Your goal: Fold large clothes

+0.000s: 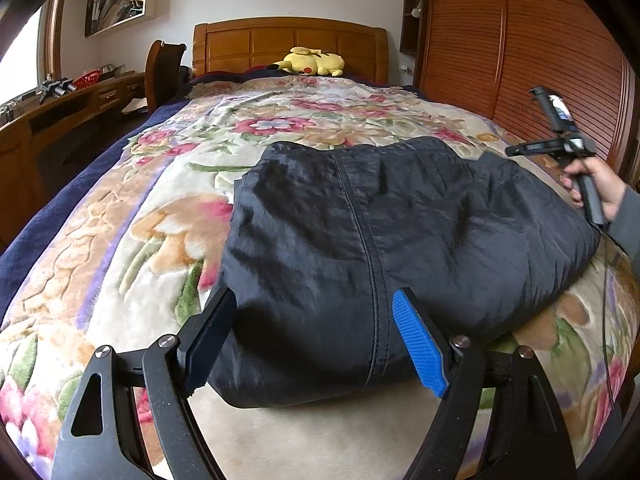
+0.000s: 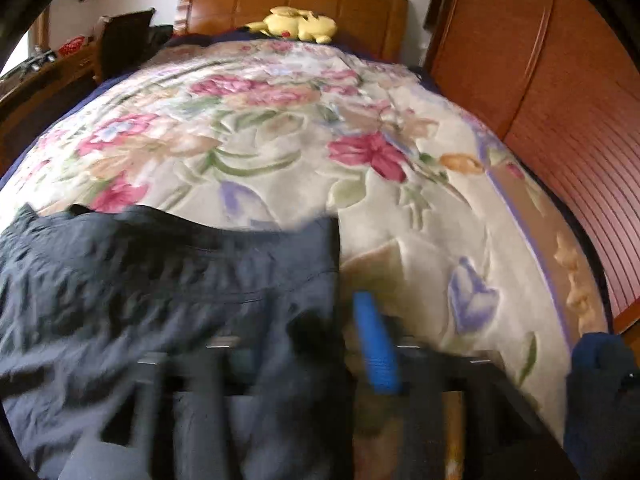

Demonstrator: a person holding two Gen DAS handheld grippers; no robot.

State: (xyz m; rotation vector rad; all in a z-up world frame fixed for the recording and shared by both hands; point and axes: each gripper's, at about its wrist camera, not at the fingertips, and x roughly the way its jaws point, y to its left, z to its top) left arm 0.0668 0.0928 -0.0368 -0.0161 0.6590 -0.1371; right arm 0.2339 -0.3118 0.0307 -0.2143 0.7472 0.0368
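A dark, slightly shiny garment (image 1: 400,216) lies folded in a rough block on the flowered bedspread (image 1: 152,208), with a stitched seam running down its middle. My left gripper (image 1: 316,340) stands open over its near edge: the black finger is at the left corner and the blue pad (image 1: 420,344) rests on the cloth right of the seam. The right wrist view is blurred. There my right gripper (image 2: 308,352) is open at the garment's (image 2: 140,280) right edge, and bedspread shows between the cloth and the blue pad (image 2: 376,344). A hand (image 1: 596,188) holds its handle.
A yellow plush toy (image 1: 310,62) lies by the wooden headboard (image 1: 288,46). A slatted wooden wardrobe (image 1: 540,60) lines the right side of the bed. A desk (image 1: 60,112) and chair (image 1: 162,72) stand on the left. Dark blue cloth (image 2: 600,392) sits at the bed's right corner.
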